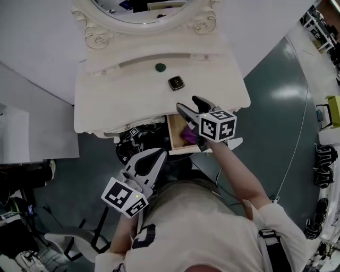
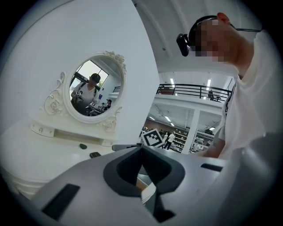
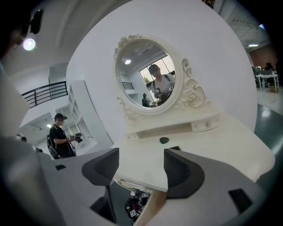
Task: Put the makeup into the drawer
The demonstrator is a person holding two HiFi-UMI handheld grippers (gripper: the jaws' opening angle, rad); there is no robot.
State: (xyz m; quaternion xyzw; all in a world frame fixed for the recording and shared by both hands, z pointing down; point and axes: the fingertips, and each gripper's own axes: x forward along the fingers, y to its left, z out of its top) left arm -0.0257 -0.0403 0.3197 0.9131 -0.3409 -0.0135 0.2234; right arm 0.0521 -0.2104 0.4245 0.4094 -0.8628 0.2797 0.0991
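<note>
Two grippers at a white dressing table, drawer pulled out
Holds the left gripper low at the left, short of the table's front edge, jaws clenched together on nothing. Shows, on the tabletop below the oval mirror, a small green makeup piece and, just right of it and apart, a dark square compact, both lying free. Has a purple makeup item inside the open wooden drawer, under the table's front edge. Poises the right gripper above that drawer, pointing toward the mirror, jaws released and wide apart, nothing between the pads, near the compact but not touching it
</note>
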